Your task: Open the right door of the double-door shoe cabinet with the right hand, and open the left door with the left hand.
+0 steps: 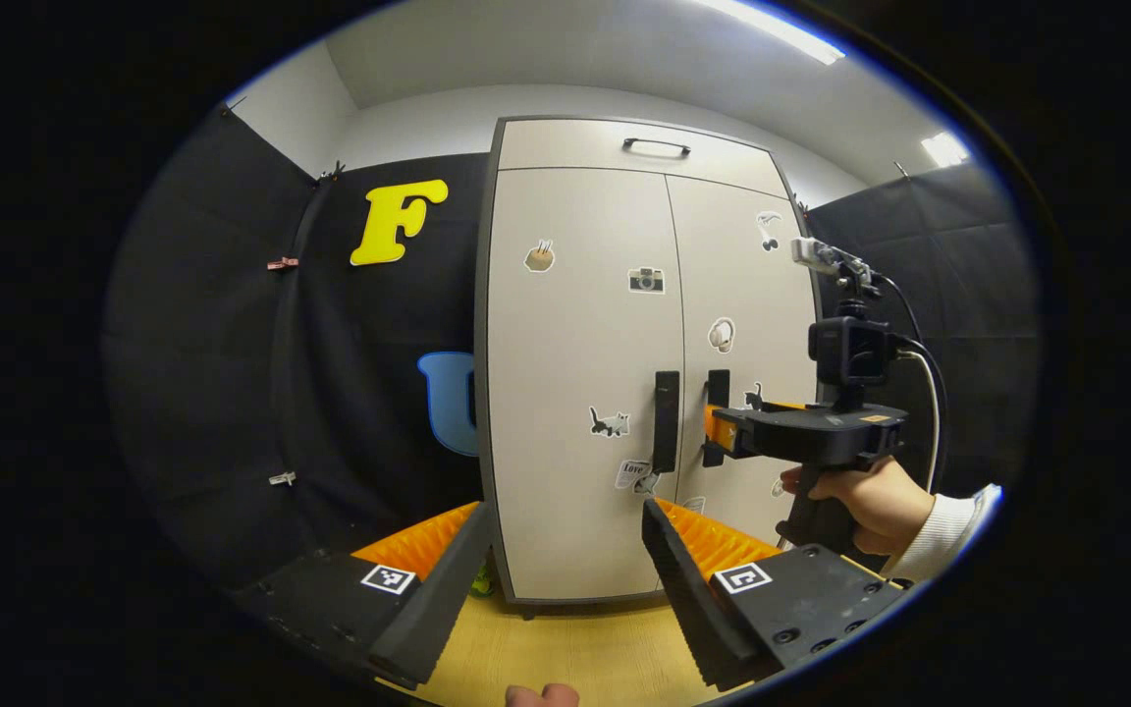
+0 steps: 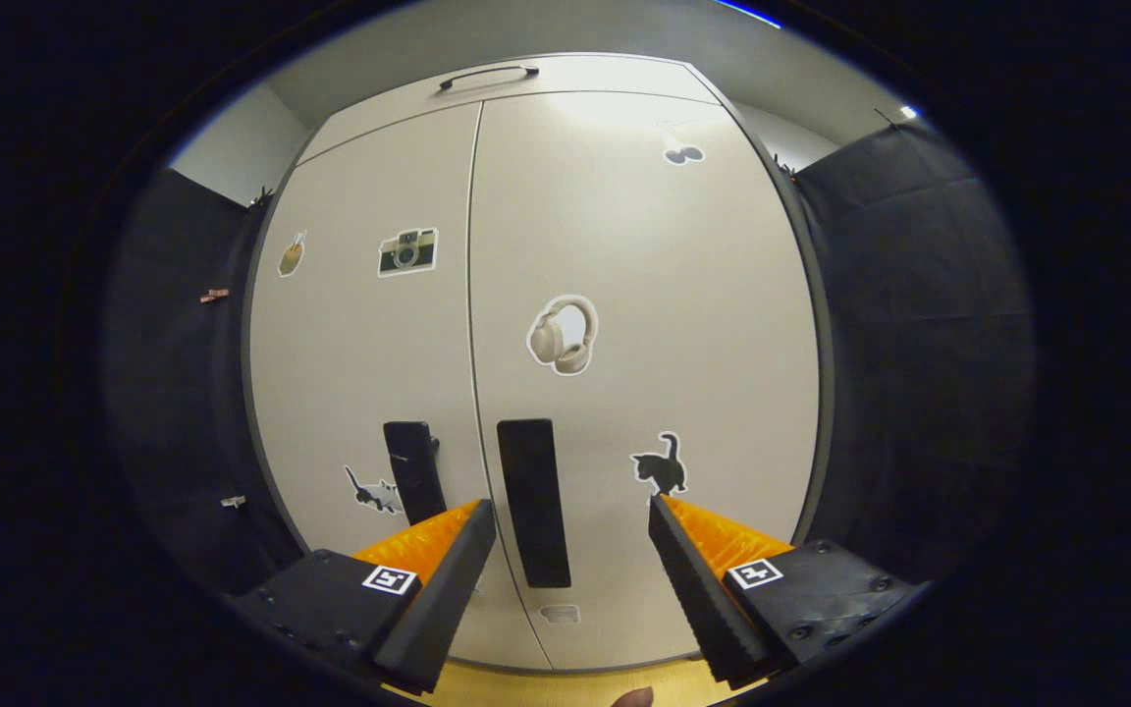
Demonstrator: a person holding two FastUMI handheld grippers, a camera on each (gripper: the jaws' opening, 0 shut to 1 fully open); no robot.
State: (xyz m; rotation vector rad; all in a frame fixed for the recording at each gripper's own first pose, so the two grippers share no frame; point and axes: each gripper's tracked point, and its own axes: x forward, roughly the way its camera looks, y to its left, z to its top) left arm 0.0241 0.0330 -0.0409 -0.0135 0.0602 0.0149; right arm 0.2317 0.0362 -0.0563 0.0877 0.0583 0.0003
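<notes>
You face a shoe cabinet (image 2: 624,245) with smooth, matt pale doors, matt dark door handles (image 2: 532,501) and glossy paper-like stickers (image 2: 562,336); matt black cloth (image 1: 232,344) drapes the walls, and the floor (image 1: 575,648) looks like pale wood.

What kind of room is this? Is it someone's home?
Probably not a home but a staged recording booth: black cloth hangs as walls around a lone two-door shoe cabinet dotted with stickers, and a person's hand holds a camera-topped tool up to its right door handle.
</notes>
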